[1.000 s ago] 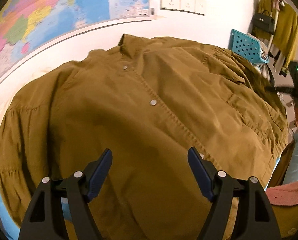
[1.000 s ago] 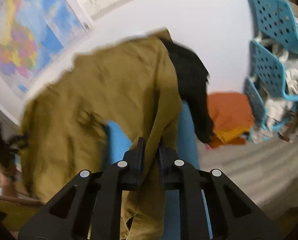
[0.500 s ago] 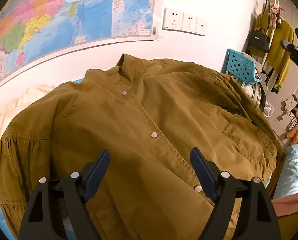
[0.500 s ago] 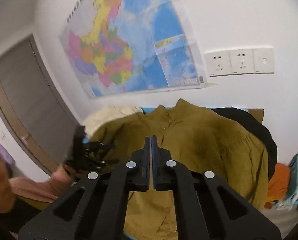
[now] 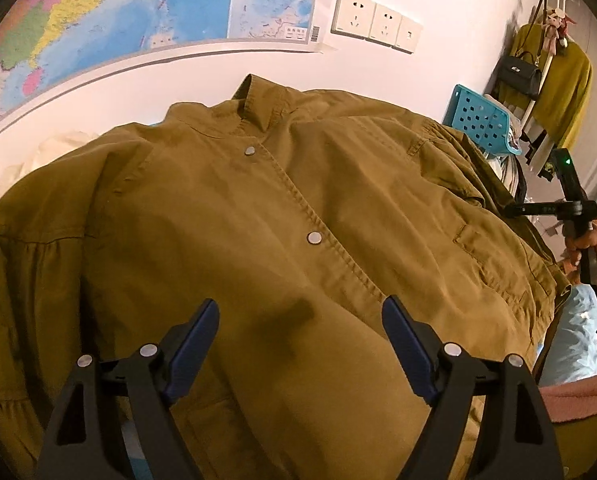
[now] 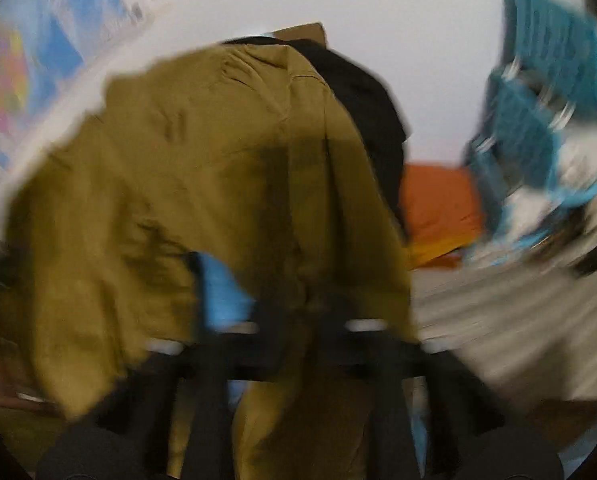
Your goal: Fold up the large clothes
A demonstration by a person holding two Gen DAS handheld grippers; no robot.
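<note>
A large olive-brown button shirt (image 5: 282, 216) lies spread front-up, collar toward the wall. My left gripper (image 5: 300, 340) hovers open and empty above its lower front. The right wrist view is blurred by motion. In it the shirt (image 6: 202, 184) hangs over an edge, and my right gripper (image 6: 298, 312) sits low against its sleeve fold. Shirt cloth seems to lie between the jaws, but the blur hides whether they are closed. In the left wrist view the right gripper's body shows at the shirt's right edge (image 5: 554, 208), its fingers hidden.
A wall with a map (image 5: 98, 20) and sockets (image 5: 374, 20) stands behind the shirt. Blue plastic baskets (image 6: 546, 92) and an orange cloth (image 6: 438, 204) are at the right. A black garment (image 6: 362, 96) lies under the shirt. A coat rack (image 5: 546, 48) stands at far right.
The right gripper swung from pointing up at the wall map back down onto the shirt's right sleeve. The left gripper stayed open, shifting slightly closer to the shirt.
</note>
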